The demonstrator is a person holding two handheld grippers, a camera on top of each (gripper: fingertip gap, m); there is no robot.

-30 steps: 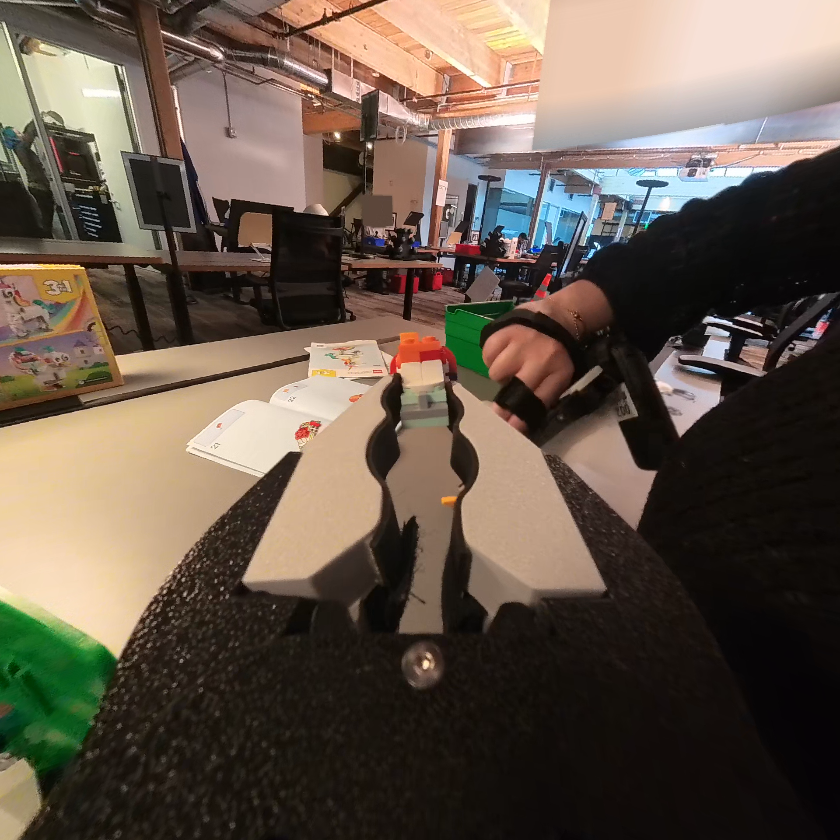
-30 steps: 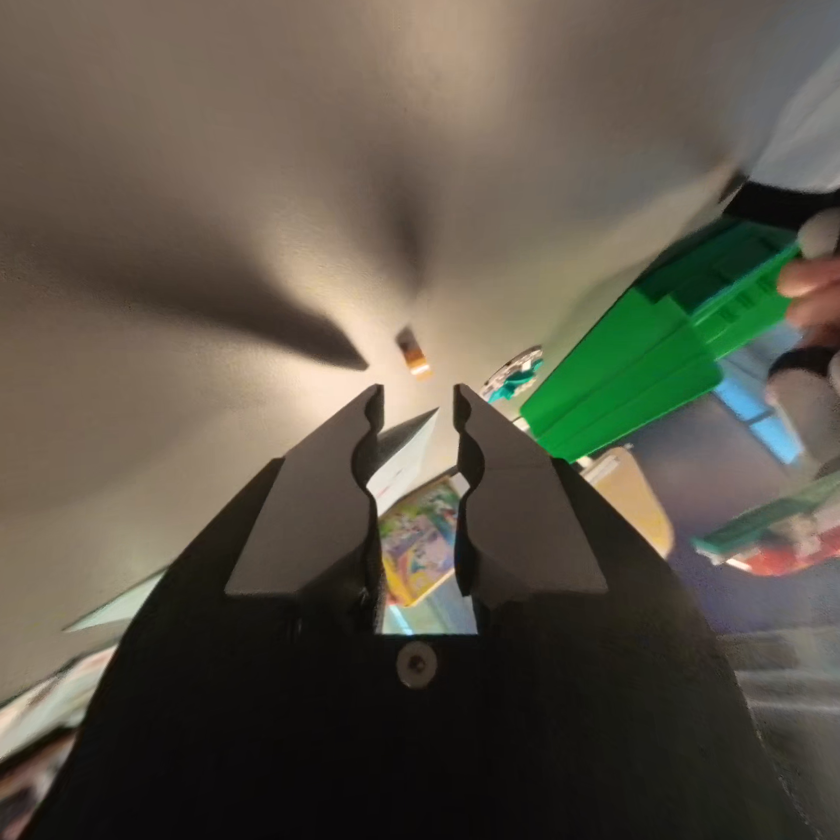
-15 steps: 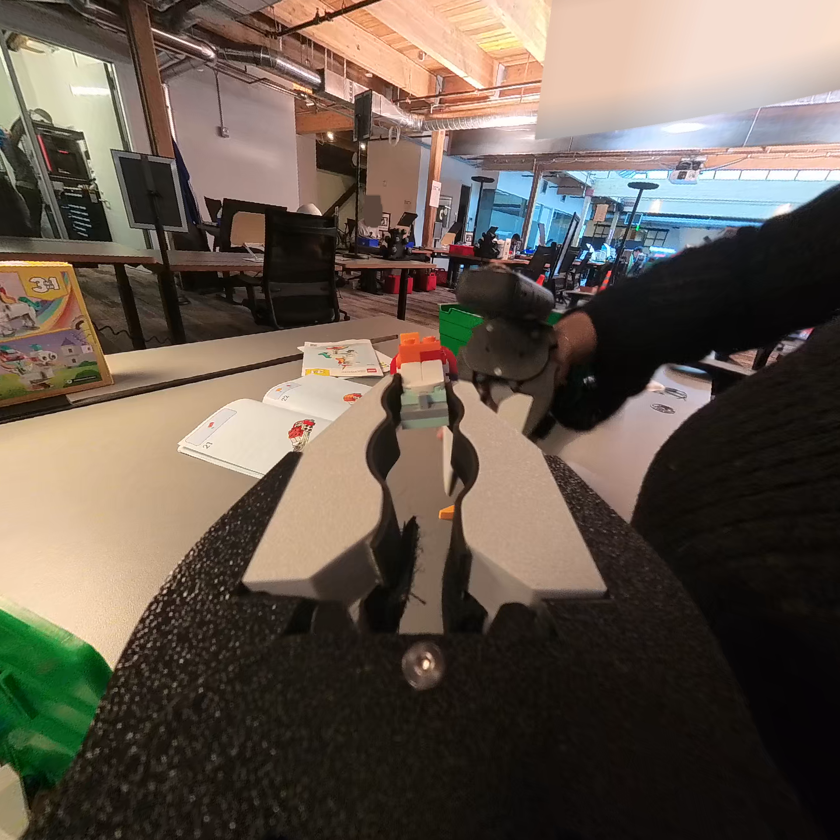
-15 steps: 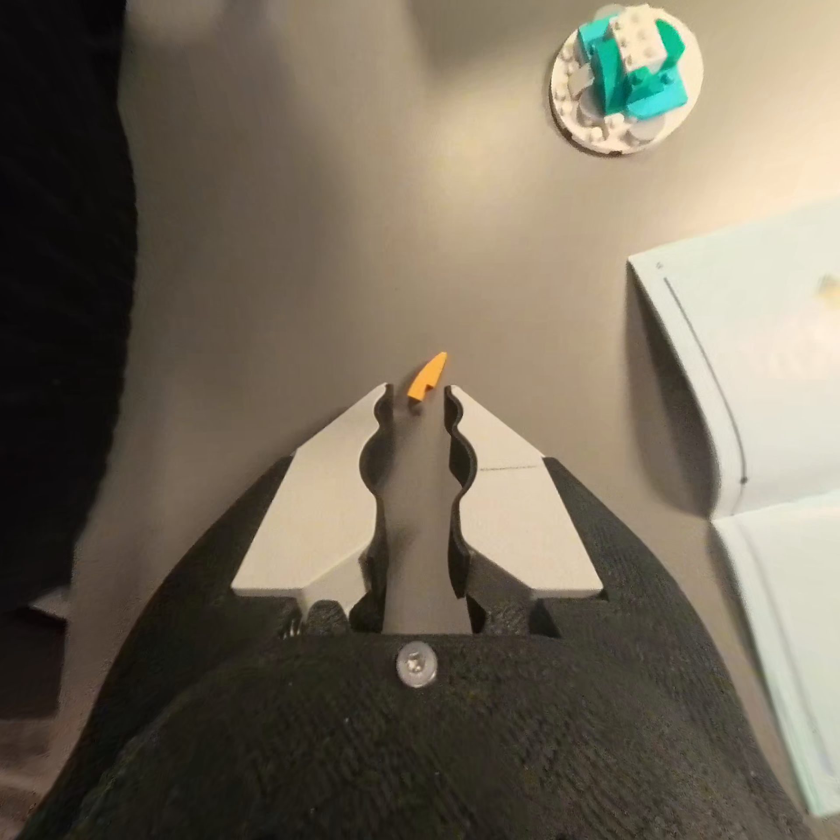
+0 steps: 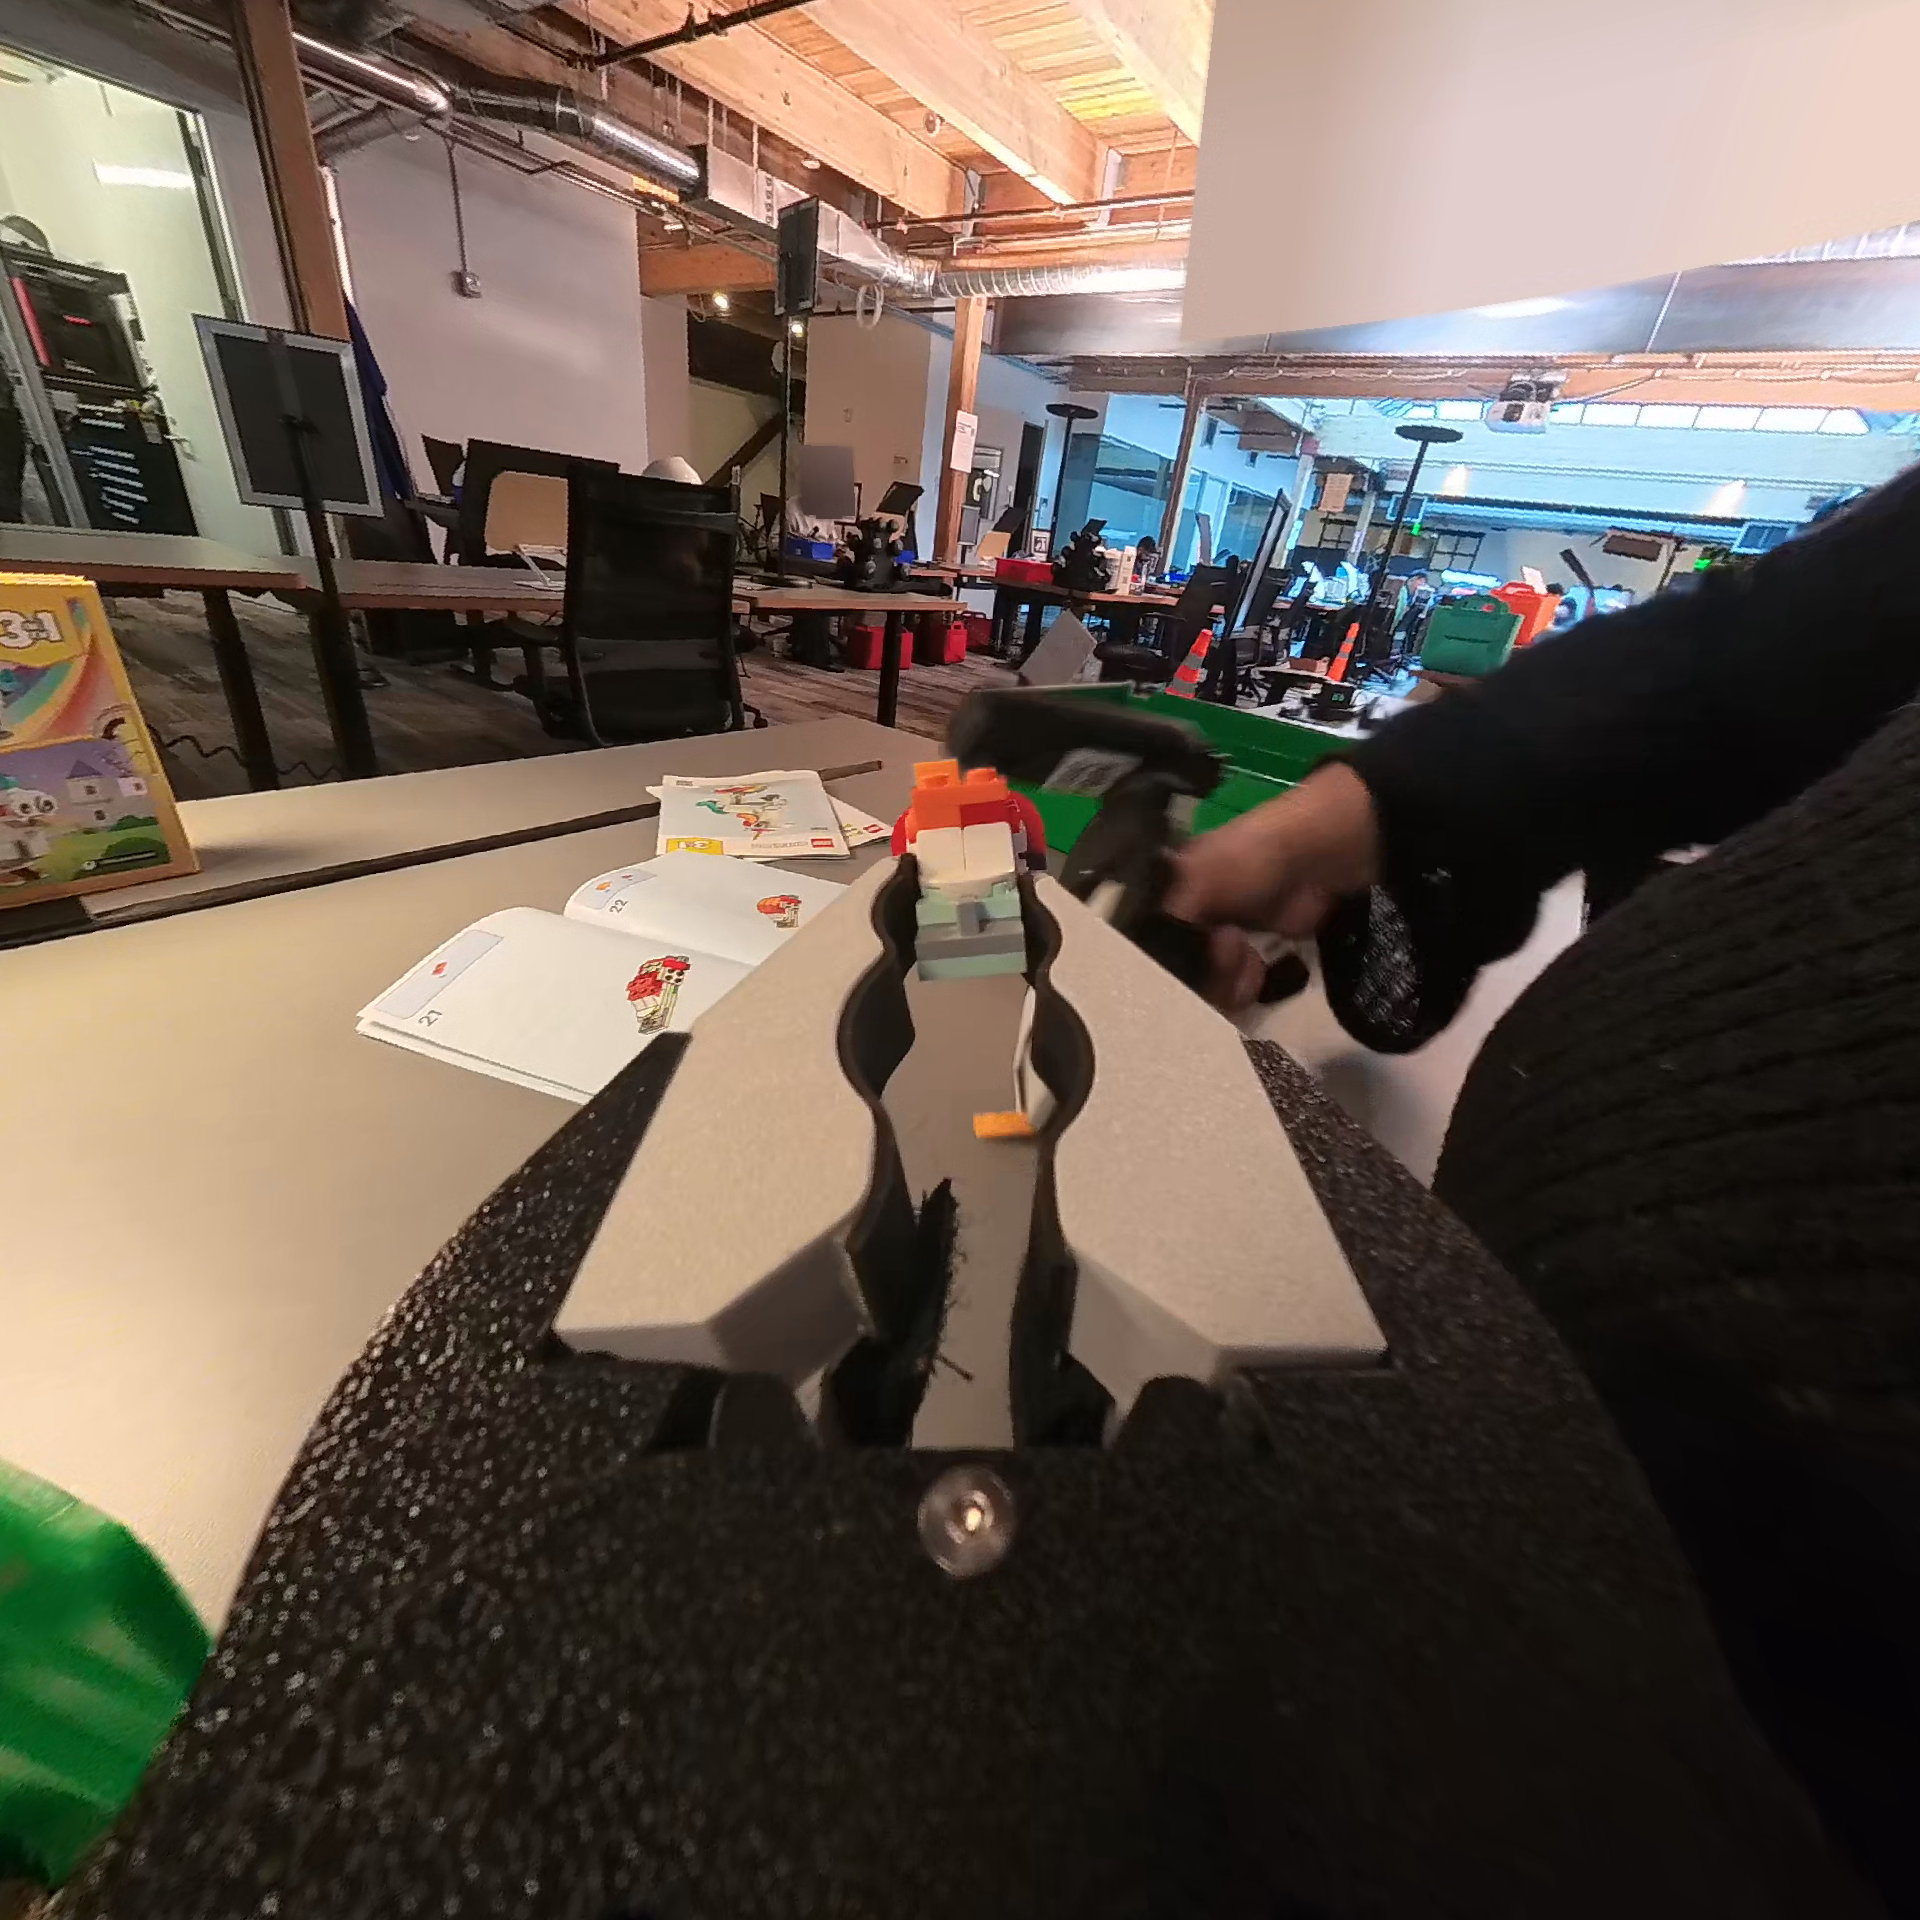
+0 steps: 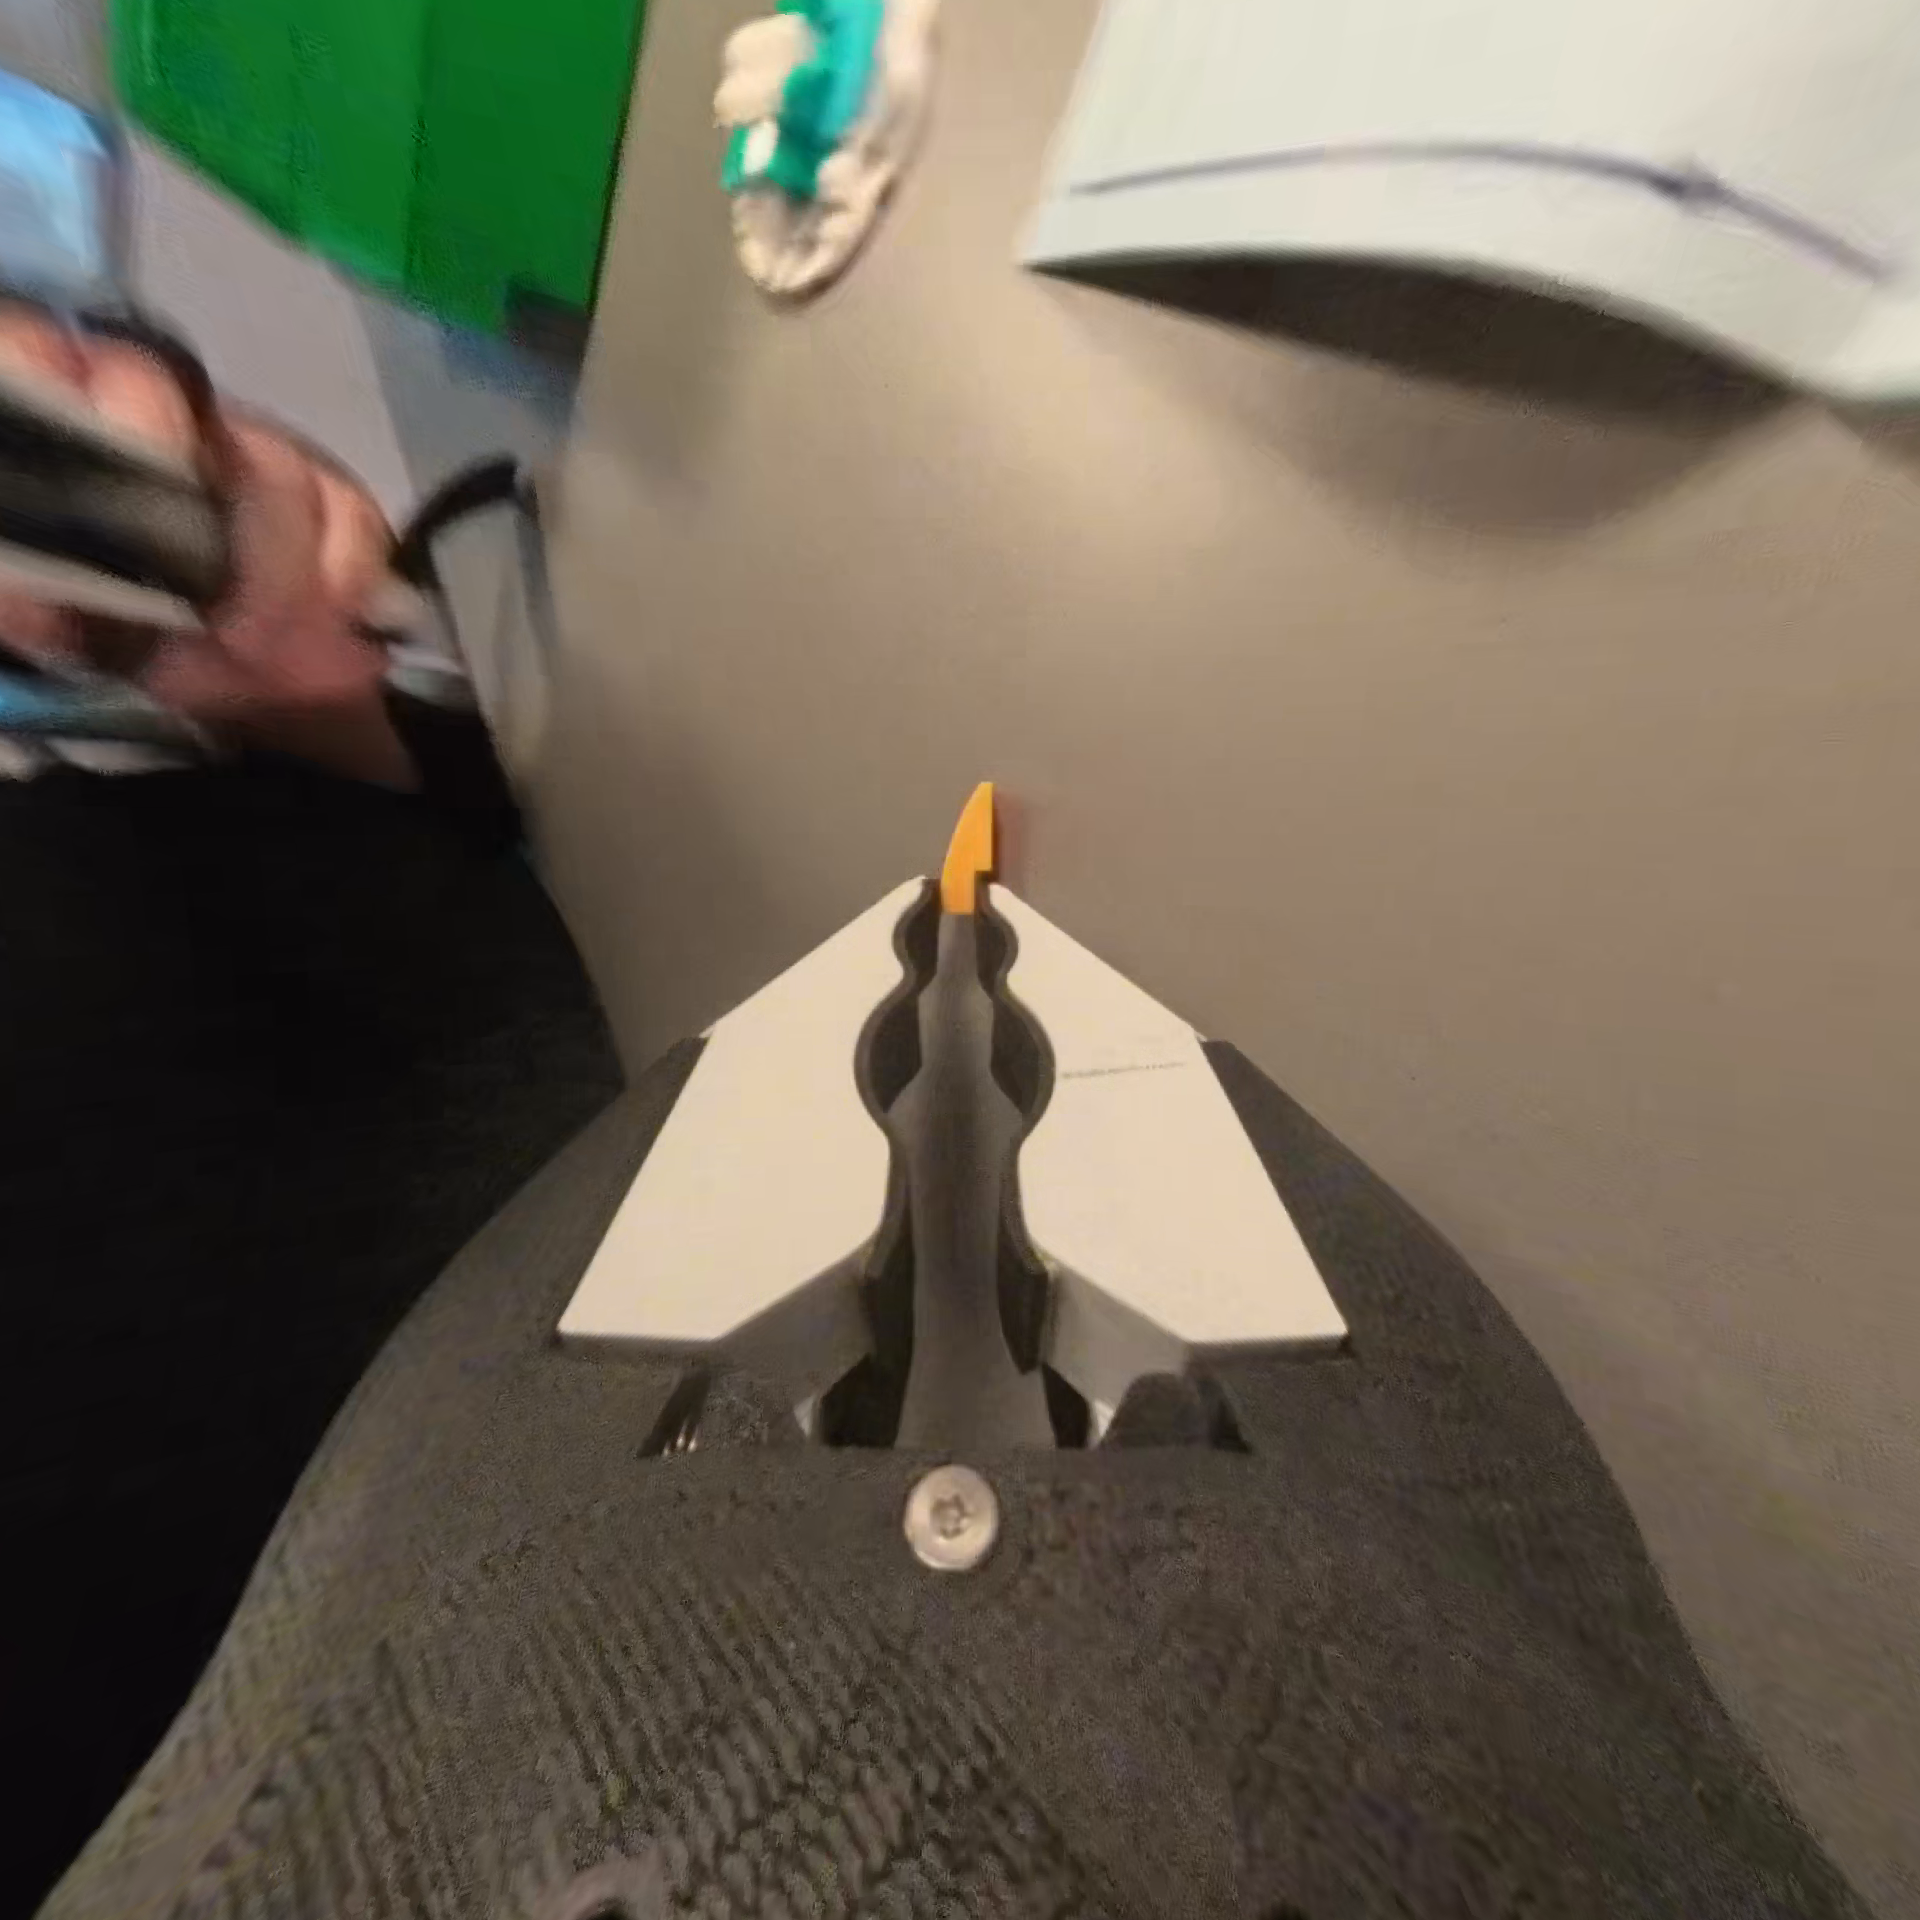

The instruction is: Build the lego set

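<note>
The left gripper (image 5: pixel 968 914) is pinched on a small lego figure (image 5: pixel 966 883) — pale blocks below, orange and red on top — held upright above the grey counter (image 5: pixel 208 1143), probably so its studs face outward for the next piece. The right gripper (image 6: pixel 961 896) has its tips pressed together on a tiny orange claw-shaped piece (image 6: pixel 969 844), the point sticking out past the tips so the free end can be pushed into place. In the left wrist view this piece (image 5: pixel 1003 1126) sits low against the counter, so it seems just gripped and not yet lifted, though the right view is blurred. An open instruction booklet (image 5: pixel 582 987) lies beside the work, pages up for reference. A round white plate carrying a teal build (image 6: pixel 821 135) waits farther off near a green bin (image 6: pixel 384 145), apart from the grippers. The piece and the figure are not yet joined.
</note>
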